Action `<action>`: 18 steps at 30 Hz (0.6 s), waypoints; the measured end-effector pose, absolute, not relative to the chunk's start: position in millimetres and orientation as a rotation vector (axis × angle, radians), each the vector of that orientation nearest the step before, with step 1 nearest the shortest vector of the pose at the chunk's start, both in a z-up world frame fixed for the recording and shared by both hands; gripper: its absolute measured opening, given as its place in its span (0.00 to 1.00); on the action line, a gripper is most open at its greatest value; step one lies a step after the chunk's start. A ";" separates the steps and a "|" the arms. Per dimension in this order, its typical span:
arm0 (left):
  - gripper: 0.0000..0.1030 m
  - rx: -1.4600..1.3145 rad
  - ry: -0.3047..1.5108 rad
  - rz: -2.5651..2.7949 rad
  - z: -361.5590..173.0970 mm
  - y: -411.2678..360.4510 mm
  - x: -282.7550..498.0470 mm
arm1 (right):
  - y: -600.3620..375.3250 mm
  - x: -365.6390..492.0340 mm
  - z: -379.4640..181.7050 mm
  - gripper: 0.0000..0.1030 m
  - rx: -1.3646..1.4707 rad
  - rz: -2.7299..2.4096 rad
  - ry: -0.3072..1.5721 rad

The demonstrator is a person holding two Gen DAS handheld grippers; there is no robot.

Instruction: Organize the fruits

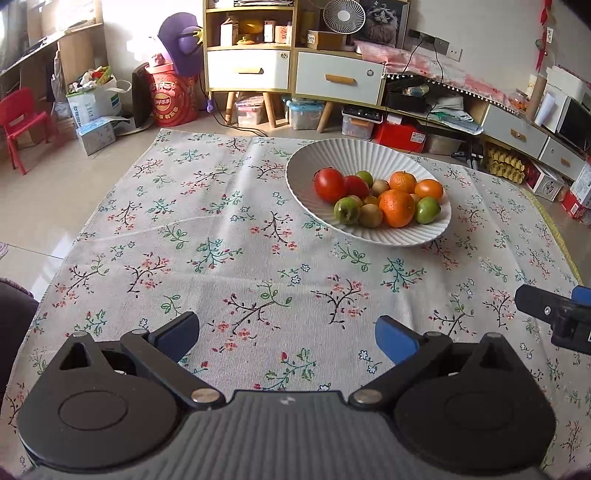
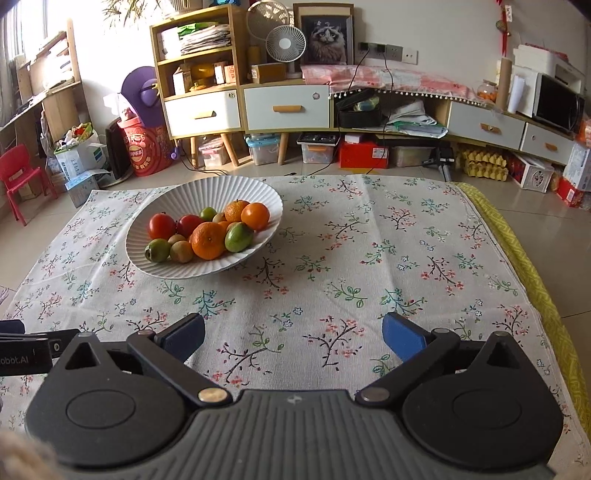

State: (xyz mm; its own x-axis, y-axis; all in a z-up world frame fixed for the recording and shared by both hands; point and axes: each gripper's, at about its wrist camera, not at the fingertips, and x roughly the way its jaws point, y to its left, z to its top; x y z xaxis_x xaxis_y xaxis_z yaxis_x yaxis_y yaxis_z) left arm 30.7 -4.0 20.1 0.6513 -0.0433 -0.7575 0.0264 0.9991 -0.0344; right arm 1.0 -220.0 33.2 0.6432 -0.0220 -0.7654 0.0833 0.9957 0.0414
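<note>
So over on the left there's a red kids' chair (image 1: 22, 122) by the wall, then a red drum (image 1: 173, 98) with gold Chinese characters on it that I can't read. Next to that is the wooden cabinet (image 1: 247, 70) with white drawers, a small white fan (image 1: 343, 14) and a framed cat picture (image 1: 382, 18) on top.

On the floral tablecloth (image 1: 221, 236) the left gripper (image 1: 286, 332) hangs low over the cloth with its blue-padded fingers spread wide, holding nothing. Part of it also shows at the left edge of the right wrist view, with "obot.AI" printed on its side.

All the fruit is piled in the white ribbed bowl (image 1: 314, 162), which sits toward the far side of the cloth: a red tomato (image 1: 330, 184), a big orange (image 1: 397, 208), a green apple (image 1: 346, 210), plus some small kiwis.

The right gripper (image 2: 293, 334) is also splayed open and empty, well short of the bowl. Far right, yellow egg trays (image 2: 484, 162) sit on the floor under the long sideboard.
</note>
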 end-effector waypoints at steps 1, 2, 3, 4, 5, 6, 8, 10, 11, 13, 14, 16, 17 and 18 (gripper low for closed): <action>0.96 -0.013 0.859 -0.042 20.3 -5.6 28.9 | -217.6 0.3 34.4 0.99 0.066 -0.055 0.868; 0.96 -0.007 0.853 -0.047 21.1 -7.1 27.2 | -214.3 0.4 35.8 0.99 0.046 -0.053 0.860; 0.96 -0.005 0.846 -0.048 22.1 -7.9 26.1 | -211.9 0.3 36.8 0.99 0.033 -0.052 0.850; 0.96 -0.002 0.840 -0.046 23.2 -8.5 24.9 | -209.7 -0.4 37.8 0.99 0.025 -0.053 0.841; 0.96 0.003 0.831 -0.043 24.0 -9.0 23.1 | -207.9 -2.2 38.7 0.99 0.022 -0.052 0.831; 0.96 0.008 0.826 -0.037 23.9 -9.3 22.6 | -206.8 -2.9 38.8 1.00 0.020 -0.051 0.826; 0.96 0.011 0.820 -0.026 22.7 -9.4 22.2 | -205.2 -2.6 37.8 1.00 0.013 -0.051 0.820; 0.96 0.013 0.820 -0.019 20.9 -10.1 21.9 | -203.4 -3.0 34.6 1.00 -0.003 -0.049 0.825; 0.96 0.017 0.823 -0.018 20.3 -11.2 22.0 | -202.0 -3.4 32.4 0.99 -0.011 -0.049 0.831; 0.96 0.023 0.823 -0.019 19.7 -13.0 20.6 | -199.7 -3.9 29.3 1.00 -0.020 -0.047 0.842; 0.96 0.026 0.820 -0.018 20.2 -14.1 19.4 | -198.8 -3.9 28.3 1.00 -0.022 -0.045 0.847; 0.96 0.030 0.814 -0.018 21.1 -15.2 17.8 | -196.7 -5.3 28.1 1.00 -0.024 -0.044 0.845; 0.96 0.030 0.812 -0.017 21.5 -15.7 17.6 | -195.0 -5.7 28.7 1.00 -0.027 -0.042 0.842; 0.96 0.031 0.810 -0.016 21.7 -15.8 17.6 | -194.7 -5.7 28.7 1.00 -0.029 -0.041 0.842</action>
State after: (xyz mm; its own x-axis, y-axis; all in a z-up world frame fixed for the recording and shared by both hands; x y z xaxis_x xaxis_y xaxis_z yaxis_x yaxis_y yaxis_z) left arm 17.6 -15.8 21.7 0.6894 -0.0020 -0.7244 0.0258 0.9994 0.0217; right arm -5.7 -194.6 28.7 0.6653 -0.0478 -0.7450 0.0252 0.9988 -0.0416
